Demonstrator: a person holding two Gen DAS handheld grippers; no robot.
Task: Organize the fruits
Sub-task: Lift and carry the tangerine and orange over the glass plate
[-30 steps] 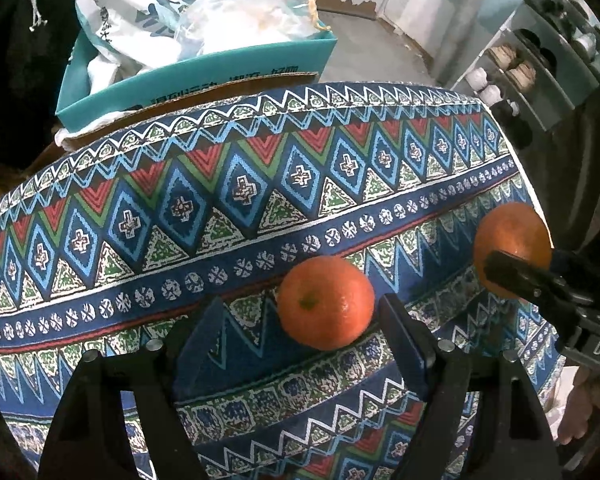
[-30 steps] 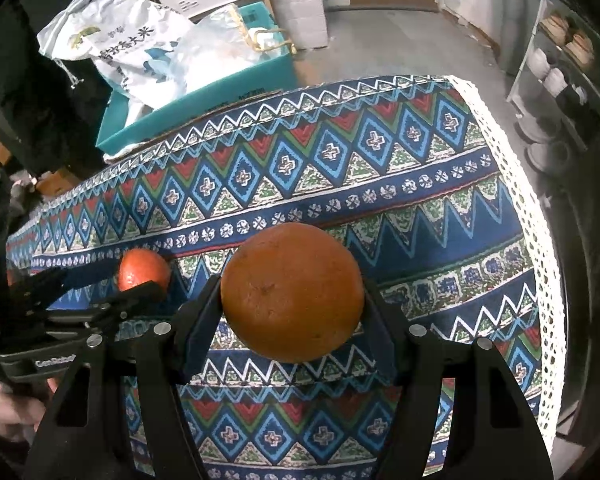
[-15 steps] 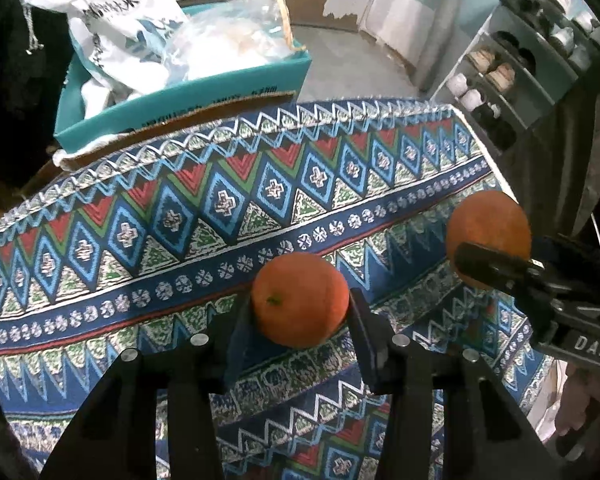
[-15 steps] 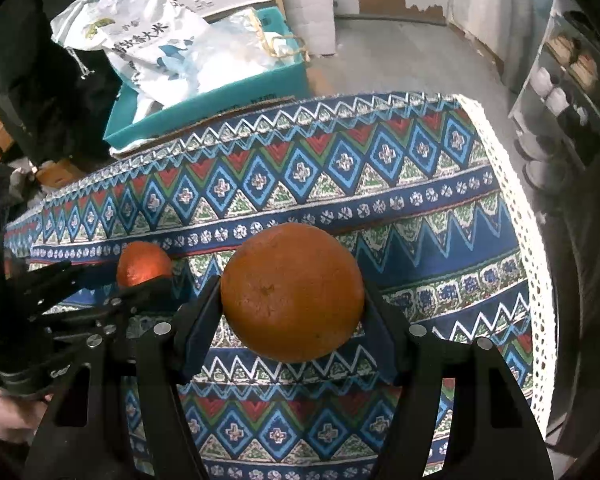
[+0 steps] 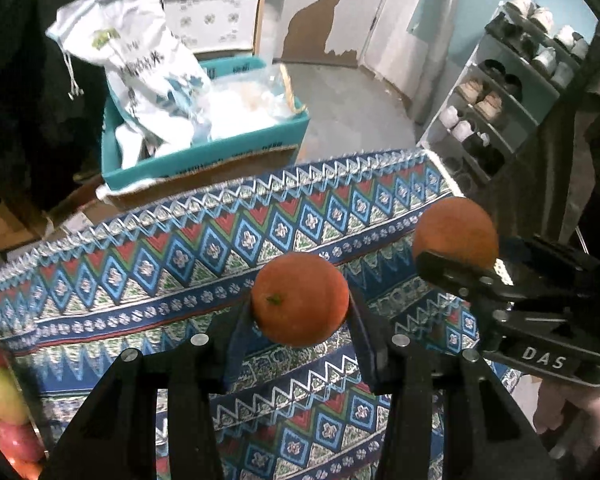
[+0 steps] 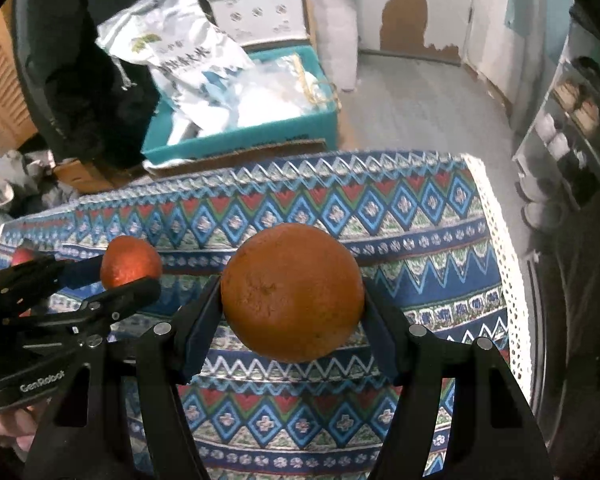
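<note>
Both fisheye views are dim indoors, with flat, cool light and a black vignette ringing each picture. Straight lines bow towards the edges. The white sack in the far box smears with motion blur, and the patterned tablecloth softens at its far edge. The left side sinks into deep shadow.

White letters "DAS" stand on the black body of the right gripper, seen from the left wrist. White lettering "GenRobot" stands on the black body of the left gripper, seen from the right wrist. Dark characters on the white bag are too blurred to read.
</note>
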